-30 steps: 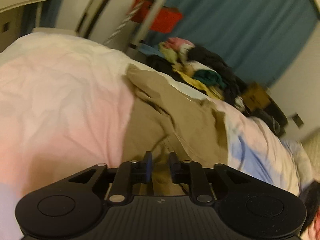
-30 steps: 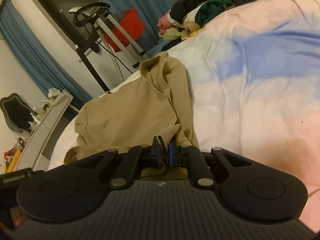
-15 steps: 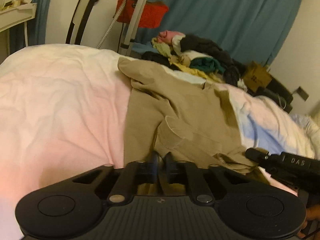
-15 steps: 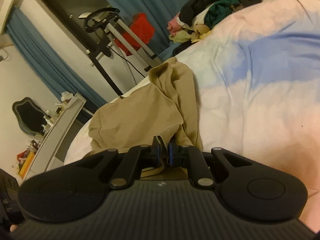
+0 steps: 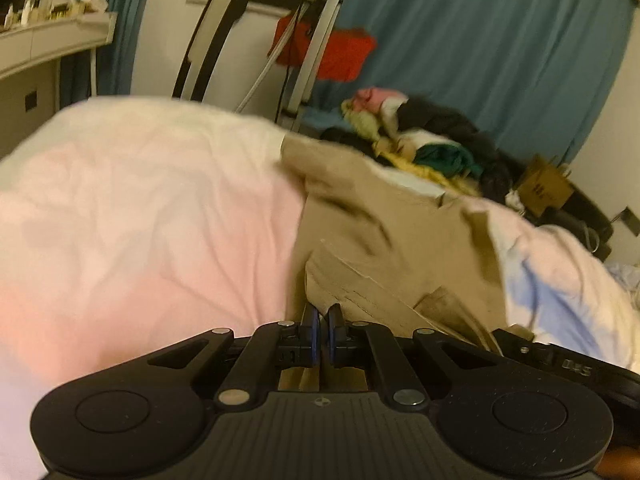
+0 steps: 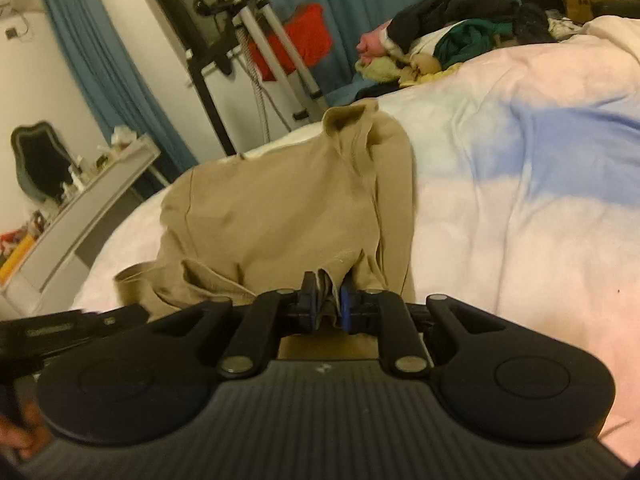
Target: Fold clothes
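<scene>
The tan garment (image 6: 280, 208) lies rumpled on the pastel duvet (image 6: 500, 220), folding barely begun; the left gripper (image 5: 320, 330) and right gripper (image 6: 326, 300) each pinch its near edge, jaws nearly closed; the clothes pile (image 6: 448, 36) waits untouched.

The near edge of the tan garment (image 5: 384, 240), seen lying low on the pink and blue bedspread (image 5: 152, 216) a second earlier, has been raised and drawn toward the left gripper (image 5: 321, 318), whose jaws, parted then, are now pinched on a fold. In the right wrist view, the garment has been pulled flatter and wider, and the left gripper's black body has been brought into the lower left.
</scene>
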`<state>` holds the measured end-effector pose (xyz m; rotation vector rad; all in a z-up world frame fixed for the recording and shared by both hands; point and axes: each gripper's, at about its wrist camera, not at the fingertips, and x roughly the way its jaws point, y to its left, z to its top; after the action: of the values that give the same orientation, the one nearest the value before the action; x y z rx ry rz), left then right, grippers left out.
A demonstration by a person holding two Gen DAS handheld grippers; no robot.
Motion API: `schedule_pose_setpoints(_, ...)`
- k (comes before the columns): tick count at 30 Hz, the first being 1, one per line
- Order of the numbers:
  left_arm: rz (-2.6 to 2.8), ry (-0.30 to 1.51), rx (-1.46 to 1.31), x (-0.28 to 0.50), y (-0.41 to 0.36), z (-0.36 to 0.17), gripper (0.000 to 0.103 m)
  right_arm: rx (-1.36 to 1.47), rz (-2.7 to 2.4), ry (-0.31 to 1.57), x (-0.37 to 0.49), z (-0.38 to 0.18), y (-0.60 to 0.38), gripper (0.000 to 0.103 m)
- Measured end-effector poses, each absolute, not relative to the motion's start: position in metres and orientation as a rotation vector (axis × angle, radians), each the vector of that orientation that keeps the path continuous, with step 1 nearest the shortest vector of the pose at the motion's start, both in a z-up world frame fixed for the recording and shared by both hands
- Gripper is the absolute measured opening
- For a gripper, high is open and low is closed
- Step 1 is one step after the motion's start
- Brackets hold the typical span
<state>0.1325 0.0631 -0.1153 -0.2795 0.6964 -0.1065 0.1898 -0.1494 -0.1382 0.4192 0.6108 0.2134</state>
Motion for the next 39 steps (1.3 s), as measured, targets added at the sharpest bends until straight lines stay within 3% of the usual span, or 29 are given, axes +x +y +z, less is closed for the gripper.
schedule_pose_setpoints(3, -0.112, 0.683, -0.25, 0.128, 0.06, -0.113, 0.018, 0.391, 0.248, 0.541, 0.175, -0.12, -0.152, 0.086)
schedule_pose_setpoints(4, -0.127, 0.673, -0.251, 0.124, 0.061, -0.109, 0.028, 0.389, 0.251, 0.496, 0.167, -0.112, -0.154, 0.088)
schedule_pose_setpoints(8, -0.148, 0.622, -0.234, 0.101, 0.061, -0.091, 0.045, 0.382, 0.246, 0.442, 0.138, -0.094, -0.165, 0.087)
schedule_pose_setpoints(9, -0.151, 0.617, -0.228, 0.095, 0.06, -0.087, 0.046, 0.373, 0.239, 0.451, 0.131, -0.093, -0.166, 0.082)
schedule_pose_setpoints(10, -0.162, 0.619, -0.221, 0.087, 0.058, -0.083, 0.046, 0.363, 0.232, 0.461, 0.124, -0.093, -0.166, 0.066)
schedule_pose_setpoints(11, -0.175, 0.621, -0.213, 0.08, 0.056, -0.08, 0.046, 0.357, 0.221, 0.484, 0.118, -0.094, -0.166, 0.058)
schedule_pose_setpoints(13, -0.201, 0.621, -0.186, 0.066, 0.048, -0.077, 0.046, 0.369, 0.218, 0.537, 0.114, -0.101, -0.163, 0.033)
schedule_pose_setpoints(21, -0.157, 0.746, -0.135, 0.066, 0.03, -0.12, 0.046, 0.302, 0.155, 0.697, 0.128, -0.149, -0.151, 0.028)
schedule_pose_setpoints(27, -0.189, 0.72, -0.135, 0.051, 0.025, -0.108, 0.045, 0.291, 0.141, 0.664, 0.102, -0.125, -0.147, 0.032)
schedule_pose_setpoints(31, -0.236, 0.68, -0.145, 0.022, 0.017, -0.078, 0.051, 0.261, 0.147, 0.6, 0.072, -0.098, -0.14, 0.032)
schedule_pose_setpoints(34, -0.266, 0.679, -0.163, -0.006, 0.013, -0.061, 0.062, 0.245, 0.153, 0.541, 0.046, -0.078, -0.136, 0.032)
schedule_pose_setpoints(35, -0.276, 0.681, -0.176, -0.016, 0.013, -0.057, 0.068, 0.239, 0.156, 0.521, 0.037, -0.072, -0.135, 0.035)
schedule_pose_setpoints(36, -0.285, 0.687, -0.194, -0.026, 0.015, -0.056, 0.071, 0.234, 0.158, 0.501, 0.029, -0.065, -0.133, 0.051)
schedule_pose_setpoints(37, -0.291, 0.693, -0.215, -0.035, 0.017, -0.055, 0.08, 0.256, 0.163, 0.486, 0.02, -0.063, -0.135, 0.082)
schedule_pose_setpoints(39, -0.288, 0.707, -0.279, -0.049, 0.024, -0.058, 0.085, 0.297, 0.175, 0.456, 0.004, -0.059, -0.138, 0.103)
